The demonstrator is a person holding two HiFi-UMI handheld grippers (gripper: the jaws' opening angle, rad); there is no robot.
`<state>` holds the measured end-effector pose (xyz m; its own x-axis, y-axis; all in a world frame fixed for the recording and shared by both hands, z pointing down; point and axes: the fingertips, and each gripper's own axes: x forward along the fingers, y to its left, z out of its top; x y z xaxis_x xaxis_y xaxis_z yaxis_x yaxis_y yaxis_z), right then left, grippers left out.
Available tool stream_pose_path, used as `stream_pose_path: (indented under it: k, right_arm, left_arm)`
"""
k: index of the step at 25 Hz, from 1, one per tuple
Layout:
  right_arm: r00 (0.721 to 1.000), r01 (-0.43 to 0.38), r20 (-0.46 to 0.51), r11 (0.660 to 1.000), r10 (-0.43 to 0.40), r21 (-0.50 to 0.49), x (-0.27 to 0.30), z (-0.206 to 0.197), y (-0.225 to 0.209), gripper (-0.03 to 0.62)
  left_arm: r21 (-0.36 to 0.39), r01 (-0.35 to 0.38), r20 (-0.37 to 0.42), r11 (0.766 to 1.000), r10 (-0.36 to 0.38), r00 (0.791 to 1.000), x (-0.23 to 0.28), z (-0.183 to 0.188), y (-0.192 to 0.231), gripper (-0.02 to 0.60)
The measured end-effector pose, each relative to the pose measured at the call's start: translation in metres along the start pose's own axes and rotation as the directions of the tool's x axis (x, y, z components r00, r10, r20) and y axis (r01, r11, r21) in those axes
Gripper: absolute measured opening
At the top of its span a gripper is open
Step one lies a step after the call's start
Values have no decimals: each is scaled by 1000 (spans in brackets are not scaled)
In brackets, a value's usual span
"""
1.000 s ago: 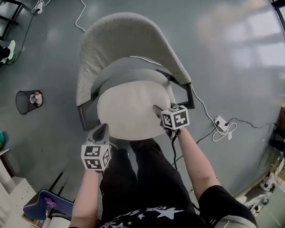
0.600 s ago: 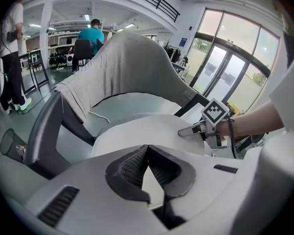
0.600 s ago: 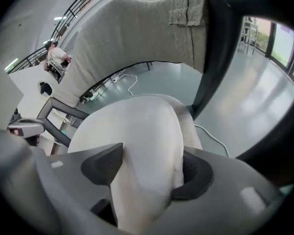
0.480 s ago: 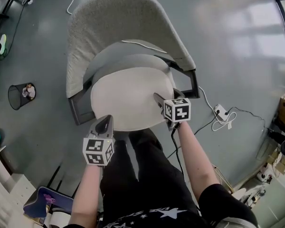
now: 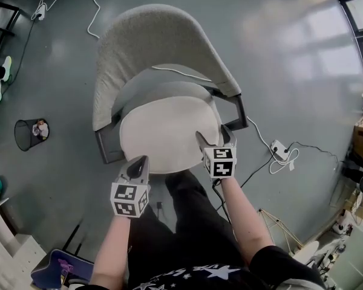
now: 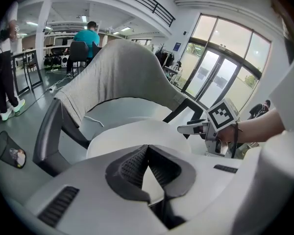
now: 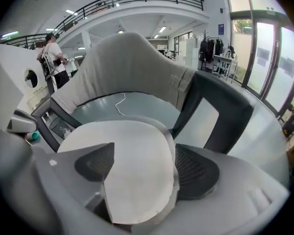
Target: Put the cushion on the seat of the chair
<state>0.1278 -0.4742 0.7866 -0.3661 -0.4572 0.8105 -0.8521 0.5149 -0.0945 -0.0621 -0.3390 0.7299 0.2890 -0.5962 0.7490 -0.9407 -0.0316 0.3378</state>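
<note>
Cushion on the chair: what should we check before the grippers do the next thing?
1. Cushion lies on the seat of the chair: ok.
2. Right gripper not gripping: ok. Its jaws have just been opening, and the cushion's edge sits between them unpressed.
3. Left gripper free of the cushion: ok. Its jaws are shut and empty, at the front edge.
4. Cushion pushed fully back: cannot tell.
5. White cord behind the cushion clear of the seat: cannot tell.

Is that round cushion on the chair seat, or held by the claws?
On the seat. The cushion lies flat in the chair; the right gripper's jaws have just been opening and press nothing.
</note>
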Motion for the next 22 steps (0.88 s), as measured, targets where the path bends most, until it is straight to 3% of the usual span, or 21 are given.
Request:
stream_pose_path:
  k: [5,10,17,22]
  right_arm:
    - [992,17,124,1000,-20,23,-44,27,22,360]
    - [967,78,238,995,-91,66,-94,51,50,224]
    - [932,54,342,980,-119,193,-157,71,113,156]
    - [888,61,428,967,-165,247,-210,70,152,90]
  left_arm:
    - [27,45,72,999,-47,996,-34,21,-6,9]
    - [70,82,125,994,-90,988,-82,30,-1,9]
    - [136,119,197,984,-144,970,-163,39,33,9]
    - [234,127,217,964,-179,960,-201,38,47,9]
